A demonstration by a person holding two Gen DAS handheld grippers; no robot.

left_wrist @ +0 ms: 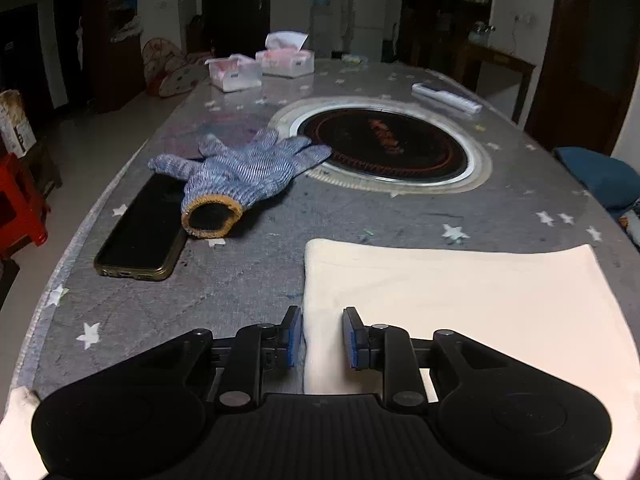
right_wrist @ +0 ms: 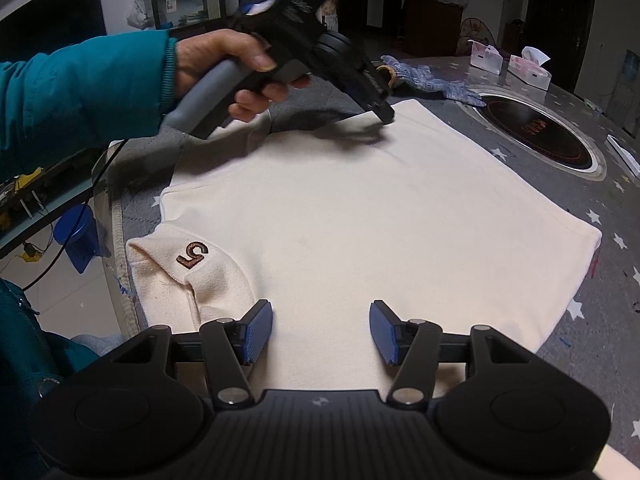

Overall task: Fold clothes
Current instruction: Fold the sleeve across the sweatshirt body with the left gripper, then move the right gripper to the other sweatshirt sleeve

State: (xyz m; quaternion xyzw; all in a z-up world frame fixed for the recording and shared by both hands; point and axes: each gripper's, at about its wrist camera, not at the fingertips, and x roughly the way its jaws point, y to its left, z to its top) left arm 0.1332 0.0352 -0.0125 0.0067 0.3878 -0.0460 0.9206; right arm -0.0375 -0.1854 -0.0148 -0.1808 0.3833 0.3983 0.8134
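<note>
Well, the cream top [right_wrist: 380,220] lies spread on the bench [right_wrist: 580,320], and from here it looks partly folded: it makes a fairly tidy rectangle, its edges lying straight. At the near left corner a folded-over bit carries a brown embroidered "5" [right_wrist: 193,255]. Whether a sleeve is tucked under I cannot tell.

The left gripper [left_wrist: 322,338], in its own view, sits at the garment's left edge with its jaws narrow and a fold of cream cloth standing between the pads; it seems close to pinching it, though not yet closed on it. From the other camera its tip rests down on the far left corner of the top, the person's left hand [right_wrist: 224,68] on the handle. The right gripper [right_wrist: 321,332] hovers over the near edge, jaws wide, holding nothing.

I'd judge the next fold is being set up, and the halving and a final squaring are likely left.

Off to the side lie a knit glove [left_wrist: 244,168], a phone [left_wrist: 142,228] and the round hob [left_wrist: 384,144], all away from the cloth.
</note>
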